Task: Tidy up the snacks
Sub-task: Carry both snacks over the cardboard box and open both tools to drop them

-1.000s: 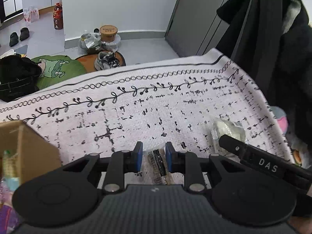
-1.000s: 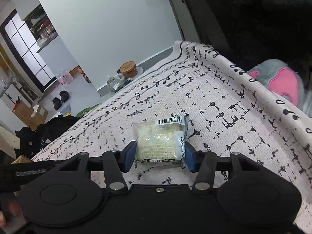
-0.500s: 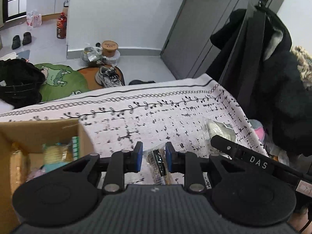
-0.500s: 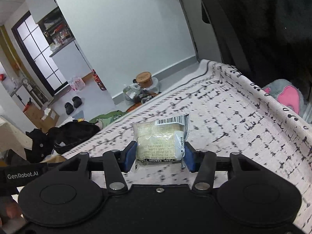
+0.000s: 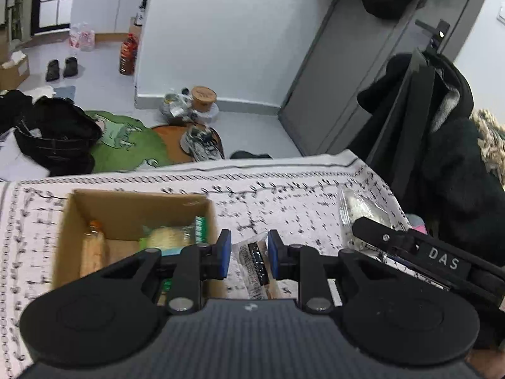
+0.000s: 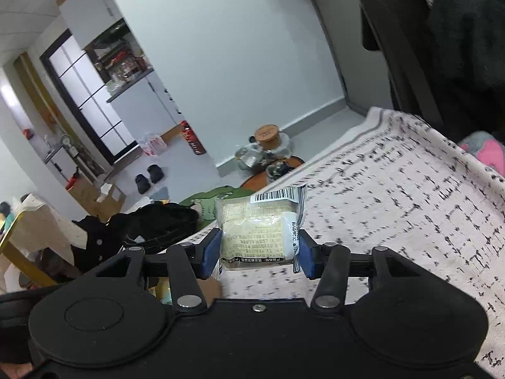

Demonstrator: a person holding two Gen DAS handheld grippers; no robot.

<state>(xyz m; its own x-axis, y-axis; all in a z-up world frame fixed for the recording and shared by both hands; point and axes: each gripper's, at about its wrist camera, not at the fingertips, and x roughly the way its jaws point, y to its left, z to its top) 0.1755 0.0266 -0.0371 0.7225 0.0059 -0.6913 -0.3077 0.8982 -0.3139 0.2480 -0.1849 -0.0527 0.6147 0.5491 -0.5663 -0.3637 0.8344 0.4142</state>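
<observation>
My left gripper [image 5: 248,254] is shut on a slim clear snack packet [image 5: 257,268] with a dark strip, held above the patterned cloth. Just left of it stands an open cardboard box [image 5: 72,221] with several snacks inside, among them an orange packet [image 5: 91,249] and a pale round one [image 5: 167,237]. My right gripper [image 6: 257,252] is shut on a pale wrapped cake [image 6: 257,229] with a barcode label, lifted over the cloth. The right gripper's black body [image 5: 426,259] and its cake [image 5: 363,210] show at the right of the left wrist view.
The white cloth with black marks [image 5: 284,202] [image 6: 410,214] covers the work surface, its far edge dropping to the floor. Shoes, a green mat [image 5: 126,145] and a black bag [image 5: 53,135] lie on the floor. Dark coats [image 5: 448,164] hang at the right.
Both grippers rose and shifted left with their snacks still held. The cardboard box came fully into the left wrist view, and more of the floor and room shows beyond the cloth.
</observation>
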